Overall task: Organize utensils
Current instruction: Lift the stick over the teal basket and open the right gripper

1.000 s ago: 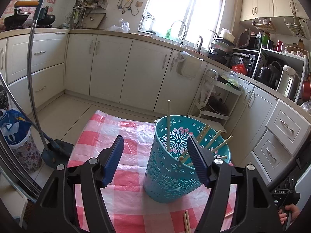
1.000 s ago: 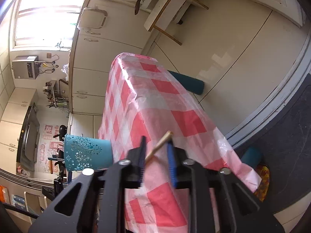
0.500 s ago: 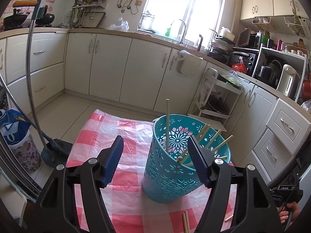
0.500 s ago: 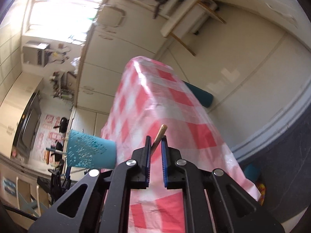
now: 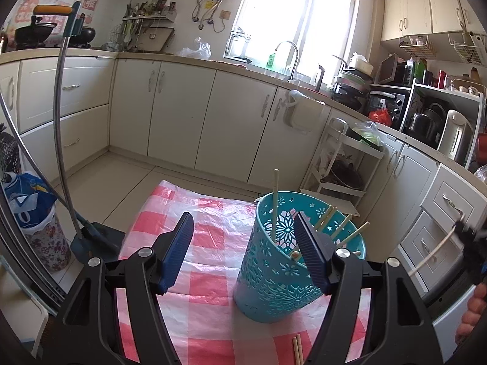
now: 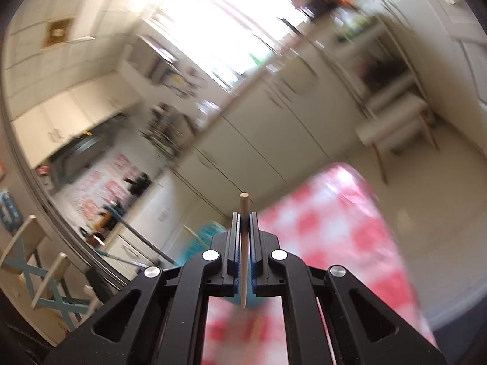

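A teal cut-out holder (image 5: 283, 261) stands on the red-checked tablecloth (image 5: 213, 273) with several chopsticks leaning in it. My left gripper (image 5: 243, 228) is open just before it, its right finger overlapping the rim and its left finger well clear. A pair of chopsticks (image 5: 297, 348) lies on the cloth at the near edge. My right gripper (image 6: 244, 216) is raised, and its jaws are closing tight on a pale chopstick (image 6: 244, 243) held upright between the pads. In the left wrist view the right gripper (image 5: 468, 237) is a blur at the right edge, with that chopstick (image 5: 432, 254) slanting down from it.
A long-handled dustpan (image 5: 91, 237) and a lined bin (image 5: 33, 213) stand on the floor to the left of the table. A white rack cart (image 5: 344, 167) and drawer cabinets (image 5: 441, 213) are on the right. Blue-and-white chairs (image 6: 45, 273) show in the blurred right wrist view.
My right gripper shut on the chopstick, lifted it off the cloth and rolled it upright; it now shows at the left view's right edge. The left gripper and holder stayed put.
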`<state>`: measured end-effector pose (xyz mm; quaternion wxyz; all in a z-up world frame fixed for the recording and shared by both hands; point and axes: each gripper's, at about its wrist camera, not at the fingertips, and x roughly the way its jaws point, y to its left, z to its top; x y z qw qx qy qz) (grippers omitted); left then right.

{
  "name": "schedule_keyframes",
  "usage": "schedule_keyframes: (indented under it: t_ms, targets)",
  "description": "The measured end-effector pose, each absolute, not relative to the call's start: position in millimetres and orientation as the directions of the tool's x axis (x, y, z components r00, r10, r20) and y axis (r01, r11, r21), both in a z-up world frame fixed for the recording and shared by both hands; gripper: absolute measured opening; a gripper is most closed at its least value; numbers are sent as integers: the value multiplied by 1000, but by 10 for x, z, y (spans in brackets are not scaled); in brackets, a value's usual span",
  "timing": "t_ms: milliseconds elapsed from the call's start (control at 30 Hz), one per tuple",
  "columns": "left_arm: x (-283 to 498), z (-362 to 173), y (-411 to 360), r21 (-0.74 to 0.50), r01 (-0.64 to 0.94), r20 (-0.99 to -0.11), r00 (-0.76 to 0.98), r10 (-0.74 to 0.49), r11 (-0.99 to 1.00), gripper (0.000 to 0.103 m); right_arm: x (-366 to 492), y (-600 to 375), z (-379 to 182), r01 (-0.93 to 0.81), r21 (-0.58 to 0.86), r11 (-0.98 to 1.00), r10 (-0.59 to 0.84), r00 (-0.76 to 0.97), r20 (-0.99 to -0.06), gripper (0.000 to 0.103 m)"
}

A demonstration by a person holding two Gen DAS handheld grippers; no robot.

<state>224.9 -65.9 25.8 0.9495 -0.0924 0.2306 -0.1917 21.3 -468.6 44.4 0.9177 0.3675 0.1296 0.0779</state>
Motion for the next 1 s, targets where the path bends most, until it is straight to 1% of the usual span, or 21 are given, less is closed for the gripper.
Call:
schedule_keyframes:
  t_ms: [167, 233, 300, 367, 467, 567, 600, 633, 667, 800, 867, 933, 1000]
  targets:
    - [2229, 298, -548, -271, 309, -389, 831, -397, 912, 65, 427, -4266, 841, -137, 638, 758, 201, 979, -28, 6]
    - [2227, 310, -506, -273, 307, -387, 833, -396, 912, 65, 492, -4126, 952, -143, 600, 787, 180, 984, -2, 6]
    - [2229, 311, -482, -268, 305, -386, 835, -392, 914, 65, 596, -3954, 1022, -149, 556, 818, 177, 984, 4, 6]
    - [2231, 312, -454, -267, 302, -389, 835, -389, 915, 65, 707, -3795, 1020, -140, 516, 845, 171, 985, -14, 6]
    - [2241, 305, -433, -268, 299, -397, 832, -388, 916, 65, 866, -3541, 937, -112, 435, 893, 158, 985, -72, 6]
    - [2239, 300, -430, -266, 297, -404, 830, -386, 917, 65, 1117, -3297, 777, -90, 347, 934, 160, 971, -180, 7]
    - [2237, 299, -441, -265, 297, -406, 829, -385, 917, 66, 1209, -3220, 709, -83, 321, 944, 163, 960, -229, 10]
    - [2236, 300, -454, -263, 298, -407, 828, -385, 918, 66, 1269, -3171, 650, -81, 313, 946, 169, 950, -264, 25]
    - [2230, 304, -463, -258, 299, -406, 829, -383, 919, 66, 1304, -3139, 588, -83, 321, 944, 178, 943, -281, 33]
    - [2192, 318, -497, -221, 298, -402, 840, -365, 929, 70, 1192, -3107, 456, -66, 318, 946, 164, 943, -291, 34]
    - [2173, 318, -493, -211, 300, -405, 840, -363, 930, 72, 1086, -3120, 443, -48, 319, 947, 145, 947, -288, 42]
    - [2161, 313, -473, -201, 299, -412, 838, -357, 933, 75, 962, -3159, 417, -26, 325, 945, 126, 948, -291, 44]
    - [2137, 294, -446, -196, 293, -423, 836, -350, 936, 78, 837, -3175, 370, -7, 320, 947, 114, 942, -315, 47]
